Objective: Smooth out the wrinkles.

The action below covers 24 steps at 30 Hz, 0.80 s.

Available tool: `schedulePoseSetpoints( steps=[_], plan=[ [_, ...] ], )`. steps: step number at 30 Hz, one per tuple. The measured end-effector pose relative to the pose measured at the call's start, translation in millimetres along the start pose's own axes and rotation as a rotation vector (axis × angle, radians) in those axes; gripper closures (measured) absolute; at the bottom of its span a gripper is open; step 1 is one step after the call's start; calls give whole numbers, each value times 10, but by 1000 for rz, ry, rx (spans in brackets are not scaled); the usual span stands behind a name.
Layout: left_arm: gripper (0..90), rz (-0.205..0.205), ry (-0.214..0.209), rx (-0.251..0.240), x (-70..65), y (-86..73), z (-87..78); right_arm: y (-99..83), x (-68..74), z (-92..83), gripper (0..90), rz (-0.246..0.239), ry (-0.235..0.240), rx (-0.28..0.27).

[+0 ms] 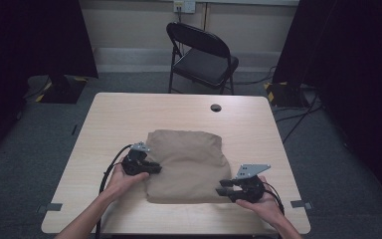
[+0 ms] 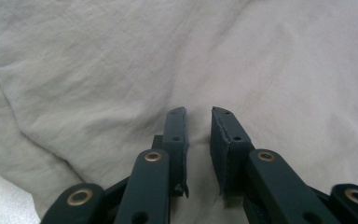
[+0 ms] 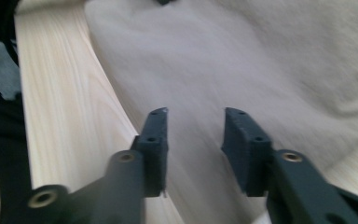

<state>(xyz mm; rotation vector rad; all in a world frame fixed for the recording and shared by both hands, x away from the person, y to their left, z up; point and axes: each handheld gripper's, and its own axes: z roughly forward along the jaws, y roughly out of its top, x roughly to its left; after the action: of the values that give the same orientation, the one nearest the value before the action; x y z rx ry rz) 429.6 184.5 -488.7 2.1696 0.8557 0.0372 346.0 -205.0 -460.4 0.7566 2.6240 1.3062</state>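
A folded tan cloth (image 1: 188, 165) lies in the middle of the light wooden table (image 1: 129, 114). The left gripper (image 1: 155, 168) sits at the cloth's left edge, jaws slightly parted with nothing between them. The right gripper (image 1: 221, 187) hovers at the cloth's near right corner, jaws apart and empty. A black folding chair (image 1: 202, 56) stands beyond the table.

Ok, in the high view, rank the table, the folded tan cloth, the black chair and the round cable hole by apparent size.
1. table
2. folded tan cloth
3. black chair, though it stands farther back, so unsure
4. cable hole
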Motion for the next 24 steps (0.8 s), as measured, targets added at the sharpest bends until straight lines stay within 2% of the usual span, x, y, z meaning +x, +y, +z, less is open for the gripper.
schedulePoseSetpoints(
  steps=[1, 3, 4, 6, 8, 11, 14, 15, 16, 18, 20, 22, 24],
  plan=[
    [774, -9, -8, -5, 13, -3, 3, -21, -4, 8, 568, -7, 1, 5],
    [779, -14, -12, -8, 33, -9, -2, -66, 5, 54, 530, -20, 34, 32],
    [780, -18, -13, -12, 41, -11, -3, -81, 16, 83, 504, -42, 34, 57],
    [781, -23, -13, -16, 61, -15, -7, -96, 21, 131, 463, -56, 46, 78],
    [783, -28, -20, -18, 79, -19, -9, -102, 10, 174, 437, -53, 29, 92],
    [783, -34, -24, -21, 92, -22, -12, -127, 8, 243, 425, -78, 23, 121],
    [783, -38, -24, -25, 104, -26, -14, -143, 54, 277, 426, -130, 1, 120],
    [783, -42, -29, -27, 113, -29, -15, -152, 83, 287, 430, -166, -18, 118],
    [783, -45, -34, -28, 118, -30, -16, -156, 106, 291, 490, -185, -45, 121],
    [783, -47, -35, -29, 120, -32, -15, -144, 115, 292, 541, -193, -68, 128],
    [782, -47, -39, -29, 116, -32, -13, -118, 108, 292, 675, -190, -109, 138],
    [782, -35, -34, -27, 96, -30, -9, -100, 103, 290, 765, -182, -101, 143],
    [781, -20, -37, -17, 72, -28, -9, -83, 89, 264, 823, -156, -62, 148]
  ],
)
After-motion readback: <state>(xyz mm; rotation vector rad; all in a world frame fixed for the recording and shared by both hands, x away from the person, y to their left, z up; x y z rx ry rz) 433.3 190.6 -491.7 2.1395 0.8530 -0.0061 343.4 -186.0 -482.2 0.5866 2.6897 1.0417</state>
